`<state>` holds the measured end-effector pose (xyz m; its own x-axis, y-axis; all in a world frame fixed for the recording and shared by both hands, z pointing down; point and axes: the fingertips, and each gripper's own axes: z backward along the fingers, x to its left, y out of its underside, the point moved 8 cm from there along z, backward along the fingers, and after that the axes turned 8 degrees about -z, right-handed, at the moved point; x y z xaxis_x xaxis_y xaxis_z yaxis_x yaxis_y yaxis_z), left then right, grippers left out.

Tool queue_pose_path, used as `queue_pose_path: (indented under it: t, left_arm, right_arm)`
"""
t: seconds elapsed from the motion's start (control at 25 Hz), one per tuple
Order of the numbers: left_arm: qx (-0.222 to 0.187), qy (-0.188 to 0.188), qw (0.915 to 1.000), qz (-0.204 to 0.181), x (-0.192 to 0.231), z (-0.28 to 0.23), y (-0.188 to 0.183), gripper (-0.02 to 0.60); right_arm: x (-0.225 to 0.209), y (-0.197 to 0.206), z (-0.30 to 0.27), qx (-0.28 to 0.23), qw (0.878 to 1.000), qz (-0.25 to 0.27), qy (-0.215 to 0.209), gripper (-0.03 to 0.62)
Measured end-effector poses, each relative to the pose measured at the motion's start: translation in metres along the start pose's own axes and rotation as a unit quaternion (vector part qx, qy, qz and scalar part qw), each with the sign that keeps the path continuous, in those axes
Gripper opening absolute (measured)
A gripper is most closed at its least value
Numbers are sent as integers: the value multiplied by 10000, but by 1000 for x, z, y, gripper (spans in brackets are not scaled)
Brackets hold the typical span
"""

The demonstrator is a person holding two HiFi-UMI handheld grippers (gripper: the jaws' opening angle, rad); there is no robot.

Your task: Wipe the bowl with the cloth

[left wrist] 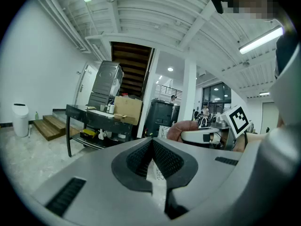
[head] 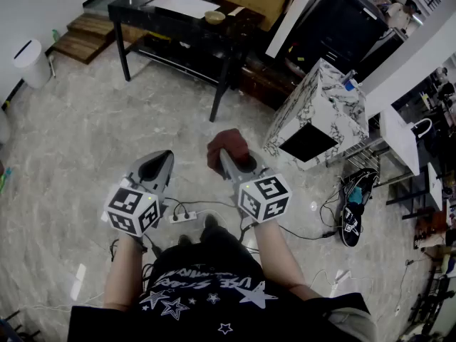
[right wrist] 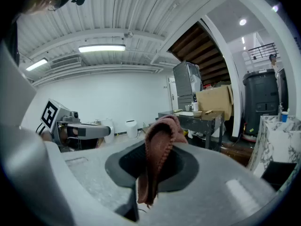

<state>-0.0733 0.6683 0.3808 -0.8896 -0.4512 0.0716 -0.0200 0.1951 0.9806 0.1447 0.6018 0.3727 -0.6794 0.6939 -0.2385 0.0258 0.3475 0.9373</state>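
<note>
While the person is standing on the pale stone floor (head: 92, 120), well back from the black table (head: 135, 10), the right gripper (head: 228, 159) is clamping its jaws tight on the reddish-brown cloth (right wrist: 157, 145). The cloth is bunching up above the pads and dangling a bit below them. The left gripper (left wrist: 151, 147) is sitting just beside it with its jaws pressed fully together, nothing in them. The bowl (head: 214, 17) is sitting on that table near its right end, well apart from both grippers.
</note>
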Motion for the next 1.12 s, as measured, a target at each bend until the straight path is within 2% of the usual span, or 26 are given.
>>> queue_pose_path:
  t: [0.52,0.72,0.96,1.12]
  left_arm:
    - [16,-212,9996,160,19,12,5,8]
    - [68,-295,9993,219,30,10,16,8]
    - [57,-355,9992,160,43,-12,18,8]
    - [75,-470,9988,86,81,-57,11,8]
  right_arm:
    - [9,0,-5,68,9999,130,-2,51]
    - [1,6,-16,5,10000,14,-19,51]
    - [-27,6,-40,-47,9999,-83,-107,51]
    - [-66,-9,-92,-63,9997,-43,-240,51]
